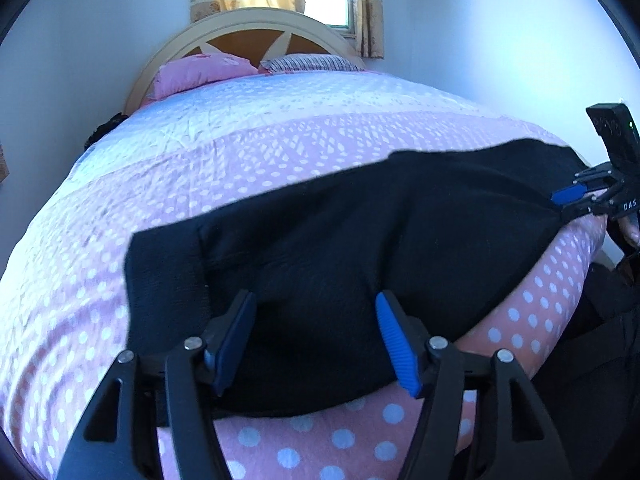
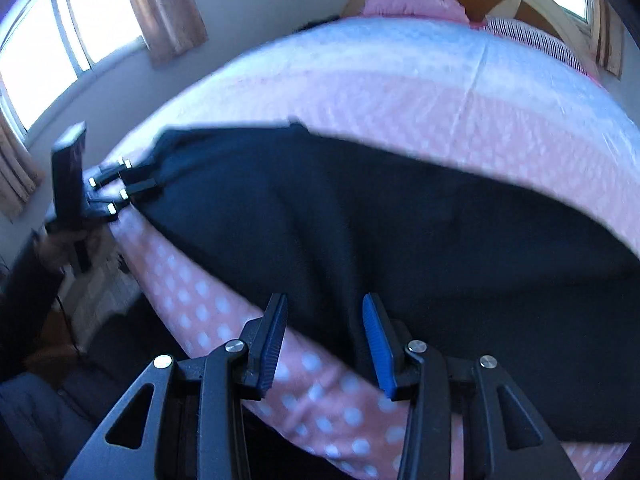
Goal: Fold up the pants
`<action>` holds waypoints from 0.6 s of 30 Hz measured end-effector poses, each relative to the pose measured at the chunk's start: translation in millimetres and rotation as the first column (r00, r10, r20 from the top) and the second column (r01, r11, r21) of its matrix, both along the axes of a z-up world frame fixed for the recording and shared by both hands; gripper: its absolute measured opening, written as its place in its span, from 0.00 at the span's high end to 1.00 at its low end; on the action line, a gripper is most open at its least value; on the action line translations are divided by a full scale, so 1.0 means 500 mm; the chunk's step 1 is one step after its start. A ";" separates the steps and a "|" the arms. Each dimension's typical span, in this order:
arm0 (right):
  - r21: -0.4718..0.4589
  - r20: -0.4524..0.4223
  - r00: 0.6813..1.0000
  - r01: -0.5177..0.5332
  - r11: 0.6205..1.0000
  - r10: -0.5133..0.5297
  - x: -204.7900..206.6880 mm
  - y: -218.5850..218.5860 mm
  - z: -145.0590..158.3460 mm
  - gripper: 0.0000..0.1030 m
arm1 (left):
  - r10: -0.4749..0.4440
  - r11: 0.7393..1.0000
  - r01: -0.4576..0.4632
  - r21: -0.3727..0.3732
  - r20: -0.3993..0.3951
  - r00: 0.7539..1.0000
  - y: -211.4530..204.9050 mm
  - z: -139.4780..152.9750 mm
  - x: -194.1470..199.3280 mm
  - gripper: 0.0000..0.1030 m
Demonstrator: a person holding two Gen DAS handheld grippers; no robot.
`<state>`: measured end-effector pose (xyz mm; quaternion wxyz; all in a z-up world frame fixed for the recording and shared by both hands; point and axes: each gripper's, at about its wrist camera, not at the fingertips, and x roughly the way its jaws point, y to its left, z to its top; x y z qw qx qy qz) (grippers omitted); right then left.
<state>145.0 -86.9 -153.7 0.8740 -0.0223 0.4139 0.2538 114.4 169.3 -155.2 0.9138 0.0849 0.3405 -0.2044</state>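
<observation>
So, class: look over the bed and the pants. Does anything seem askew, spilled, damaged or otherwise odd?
Nothing looks spilled or damaged. The black pants lie slanted across the near edge of the polka-dot bedspread, with some cloth hanging past the edge. The left gripper and right gripper are both open at it.

Matt black fleecy pants (image 1: 340, 232) lie on a quilted cotton bedspread (image 1: 200, 160); ribbed blue rubbery pads (image 1: 396, 344).
</observation>
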 end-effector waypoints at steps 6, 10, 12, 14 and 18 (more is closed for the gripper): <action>0.077 0.030 0.992 -0.123 0.989 0.121 0.042 0.116 0.023 0.59 | 0.092 0.994 -0.093 0.048 0.034 0.995 0.051 -0.002 0.014 0.35; 0.015 -0.031 0.979 -0.203 0.979 0.204 0.046 0.202 -0.050 0.55 | 0.098 0.994 -0.099 0.055 0.031 0.995 0.070 -0.012 0.009 0.30; -0.056 0.003 0.969 -0.246 0.968 0.246 0.023 0.214 -0.046 0.50 | 0.113 0.992 -0.115 0.046 0.039 0.993 0.075 -0.006 0.007 0.30; -0.030 -0.042 0.960 -0.277 0.961 0.275 0.030 0.205 -0.035 0.50 | 0.145 0.989 -0.145 0.010 0.054 0.988 0.081 0.008 0.005 0.30; 0.069 -0.022 0.977 -0.211 0.975 0.213 0.087 0.165 0.025 0.50 | 0.206 0.977 -0.199 -0.075 0.092 0.974 0.097 0.040 0.035 0.21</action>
